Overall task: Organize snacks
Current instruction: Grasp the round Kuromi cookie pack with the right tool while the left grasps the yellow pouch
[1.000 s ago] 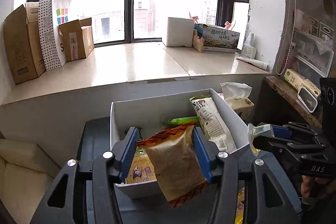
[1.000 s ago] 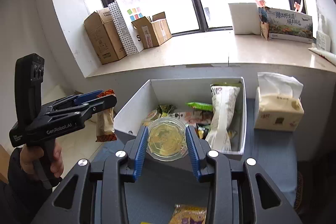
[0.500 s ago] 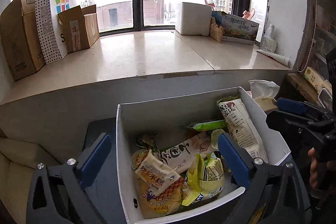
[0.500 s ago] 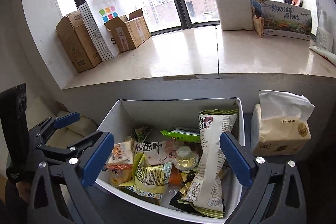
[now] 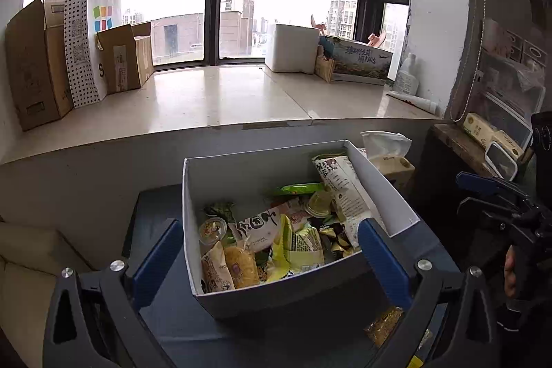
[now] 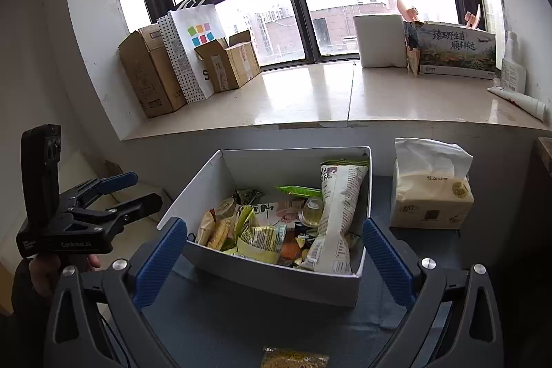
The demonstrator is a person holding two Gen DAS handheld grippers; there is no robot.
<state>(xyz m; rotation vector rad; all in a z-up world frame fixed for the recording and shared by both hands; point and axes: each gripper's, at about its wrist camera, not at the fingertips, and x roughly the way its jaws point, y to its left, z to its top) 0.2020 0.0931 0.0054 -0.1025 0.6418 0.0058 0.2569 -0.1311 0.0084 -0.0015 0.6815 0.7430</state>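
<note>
Both grippers empty, jaws wide apart: left gripper (image 5: 272, 254), right gripper (image 6: 272, 250). White box (image 6: 276, 278) on dark table (image 6: 214, 326), packed with snacks. Yellow packet (image 6: 295, 358) loose at near edge. Next, probably: approach low, pinch packet by edge, avoid crushing, drop into box's left gap.

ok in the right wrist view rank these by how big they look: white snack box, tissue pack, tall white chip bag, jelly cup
1. white snack box
2. tissue pack
3. tall white chip bag, narrower than the pack though similarly tall
4. jelly cup, clearly smallest
</note>
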